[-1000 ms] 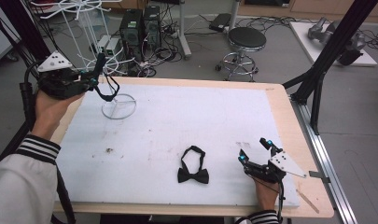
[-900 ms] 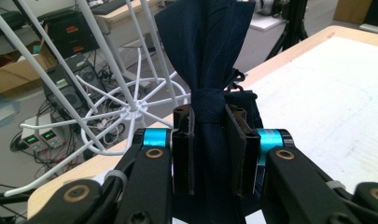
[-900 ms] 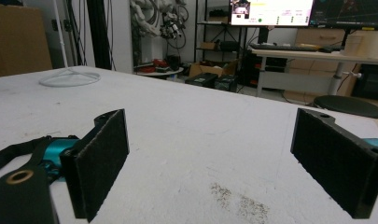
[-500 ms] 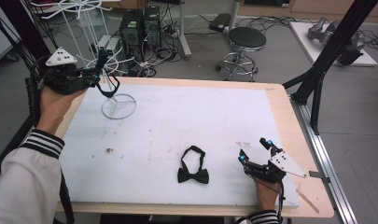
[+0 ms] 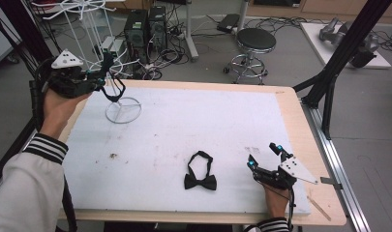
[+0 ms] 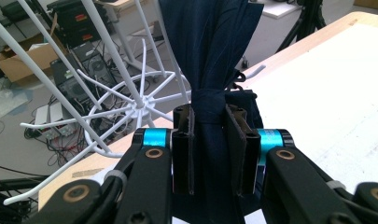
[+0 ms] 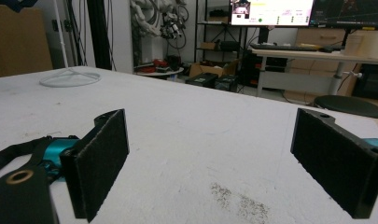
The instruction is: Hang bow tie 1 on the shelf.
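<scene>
Here left claw [image 5: 106, 72] pinches bow tie [image 6: 210, 56], raised.

A light wooden table [image 5: 307, 145] carries a large white foam-like sheet [image 5: 198, 130] that covers nearly all of its top, leaving a wooden margin along the right and far edges. On the sheet, near the middle of the near side, lies a black bow tie with its looped neck strap [image 5: 200, 176]. At the far left stands the round wire base of a white wire rack [image 5: 123, 109]. Small dark specks [image 5: 113, 155] mark the sheet's near left part.
</scene>
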